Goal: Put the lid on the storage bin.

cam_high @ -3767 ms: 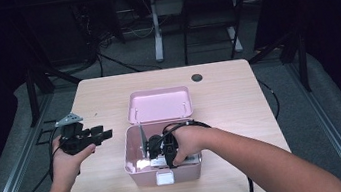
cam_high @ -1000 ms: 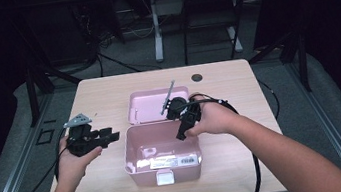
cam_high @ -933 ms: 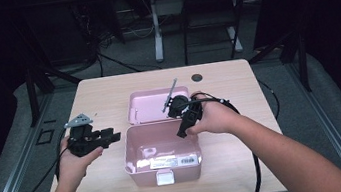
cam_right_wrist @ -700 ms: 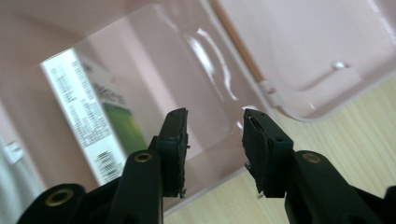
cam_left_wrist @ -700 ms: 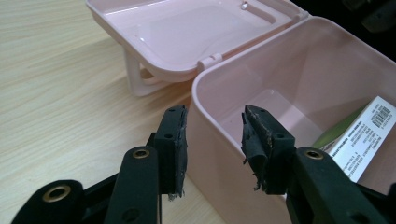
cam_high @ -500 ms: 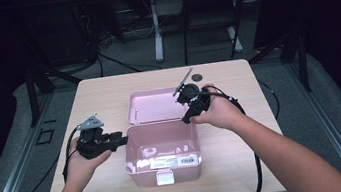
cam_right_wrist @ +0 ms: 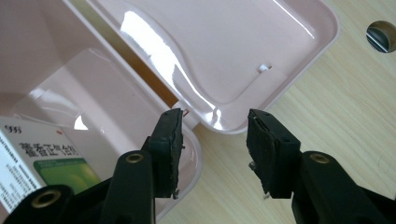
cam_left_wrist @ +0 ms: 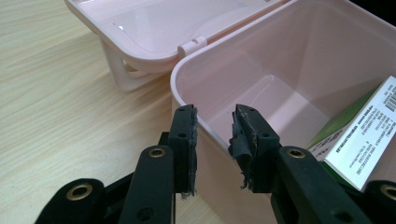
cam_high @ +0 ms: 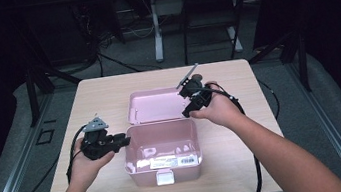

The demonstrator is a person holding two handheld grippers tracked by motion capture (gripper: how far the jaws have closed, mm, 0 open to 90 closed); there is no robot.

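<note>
The left gripper (cam_high: 123, 141) has just been closing astride the pink box's (cam_high: 164, 165) left wall, steadying it; the right gripper (cam_high: 185, 99), opening and empty, has moved behind the box to its lid (cam_high: 154, 106), likely to shut it.

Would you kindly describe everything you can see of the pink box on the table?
The pink box looks like glossy plastic, rectangular with rounded corners and a white latch at its front. It stands upright on the wooden table, and its hinged lid lies open behind it. Inside lies a green and white carton with a barcode. The left gripper straddles the box's left wall; whether it touches is unclear. The right gripper, open, hovers by the lid's corner.
</note>
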